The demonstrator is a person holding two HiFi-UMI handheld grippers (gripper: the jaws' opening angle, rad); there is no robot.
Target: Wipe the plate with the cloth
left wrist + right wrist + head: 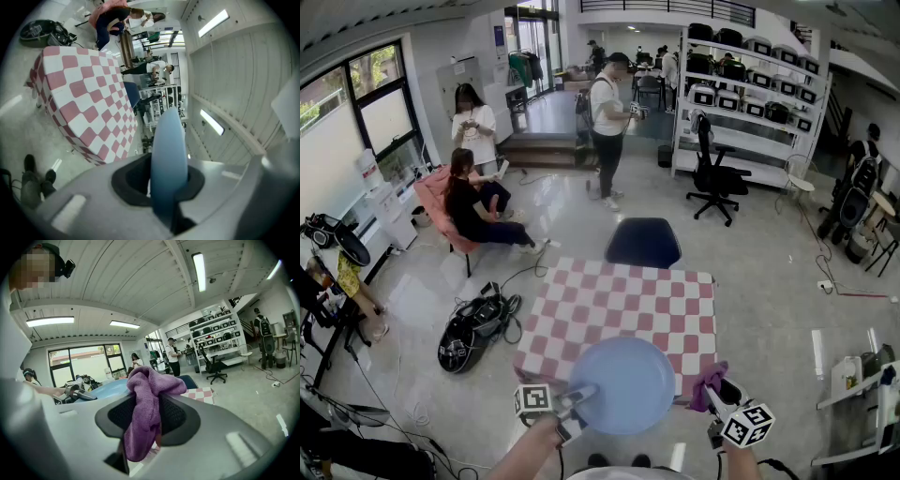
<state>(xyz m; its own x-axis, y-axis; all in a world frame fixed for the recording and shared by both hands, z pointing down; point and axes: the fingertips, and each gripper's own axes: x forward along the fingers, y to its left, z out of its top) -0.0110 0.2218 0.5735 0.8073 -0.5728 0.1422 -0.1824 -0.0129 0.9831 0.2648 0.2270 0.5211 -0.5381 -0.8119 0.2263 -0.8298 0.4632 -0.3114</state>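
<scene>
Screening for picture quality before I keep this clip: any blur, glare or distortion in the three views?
Head view: evenly lit, sharp, edges bowed by the wide lens. Left gripper view: heavy fisheye with black corners, the near plate looks soft. Right gripper view: cloth in focus, ceiling lights blown out.

Pale blue all over the plate (630, 384), at six o'clock in the head view; same blue seen edge-on in the left gripper view. Purple for the cloth (705, 382), at five o'clock. Dusky red and white checks on the tablecloth (619, 300), centre. Black-and-white square markers on the left gripper (581, 395) and right gripper (715, 387); grey shells, black inside the jaws. Dark navy on the chair (643, 242), at twelve o'clock beyond the tablecloth. Black for the office chair (712, 178), at one o'clock. Pale glossy grey across the floor (769, 281).
</scene>
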